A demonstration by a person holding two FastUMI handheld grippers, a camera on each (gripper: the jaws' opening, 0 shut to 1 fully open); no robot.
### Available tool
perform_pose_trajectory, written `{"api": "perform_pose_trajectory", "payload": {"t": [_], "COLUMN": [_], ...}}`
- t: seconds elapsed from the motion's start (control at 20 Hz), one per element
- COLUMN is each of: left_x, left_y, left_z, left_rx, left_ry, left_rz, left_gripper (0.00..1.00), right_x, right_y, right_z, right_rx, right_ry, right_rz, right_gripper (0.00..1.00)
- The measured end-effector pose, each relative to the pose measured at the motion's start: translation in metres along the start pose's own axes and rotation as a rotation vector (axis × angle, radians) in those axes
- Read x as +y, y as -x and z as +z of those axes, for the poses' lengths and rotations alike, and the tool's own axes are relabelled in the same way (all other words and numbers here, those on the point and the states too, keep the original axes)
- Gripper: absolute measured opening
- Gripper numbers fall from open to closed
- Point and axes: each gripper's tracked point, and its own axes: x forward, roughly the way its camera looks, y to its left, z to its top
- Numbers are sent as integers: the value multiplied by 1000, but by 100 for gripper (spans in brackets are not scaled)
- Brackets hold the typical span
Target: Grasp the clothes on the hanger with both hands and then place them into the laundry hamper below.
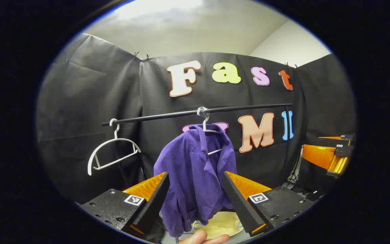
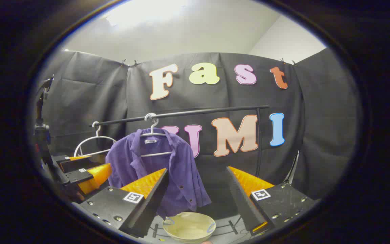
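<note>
A purple shirt [image 1: 195, 173] hangs on a white hanger [image 1: 208, 130] from a black rail [image 1: 198, 113]. In the right gripper view the same purple shirt [image 2: 178, 169] hangs left of centre, above a pale round hamper [image 2: 189, 226]. The hamper [image 1: 222, 224] also peeks out below the shirt in the left gripper view. My left gripper [image 1: 195, 200] is open, its fingers either side of the shirt's lower part and short of it. My right gripper [image 2: 196, 200] is open, to the shirt's right. The left gripper [image 2: 86, 174] shows at the left of the right gripper view.
An empty white hanger [image 1: 112, 154] hangs at the rail's left end, seen too in the right gripper view [image 2: 93, 144]. The rail's upright post [image 2: 258, 142] stands at the right. A fingertip [image 1: 203, 238] shows at the bottom edge. The right gripper [image 1: 328, 156] sits far right.
</note>
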Motion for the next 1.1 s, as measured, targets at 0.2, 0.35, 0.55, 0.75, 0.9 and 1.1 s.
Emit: {"api": "perform_pose_trajectory", "payload": {"t": [0.2, 0.35, 0.55, 0.75, 0.9, 1.1], "left_x": [-8, -13, -20, -21, -21, -27], "left_y": [5, 7, 9, 11, 9, -4], "left_z": [-2, -3, -7, -9, -15, -22], "left_rx": [11, 13, 26, 18, 19, -5], "left_ry": [24, 22, 28, 9, 17, 44], "left_rz": [6, 13, 24, 46, 63, 50], "left_gripper": [99, 99, 96, 99, 99, 100], "right_x": [0, 1, 0, 1, 6, 16], "right_y": [3, 6, 11, 11, 5, -12], "right_z": [-1, -5, -10, -23, -38, -50], "right_rx": [5, 17, 24, 44, 74, 99], "right_ry": [6, -3, -9, -14, -23, -10], "right_rz": [35, 68, 86, 109, 126, 124], "right_gripper": [100, 96, 96, 96, 100, 100]}}
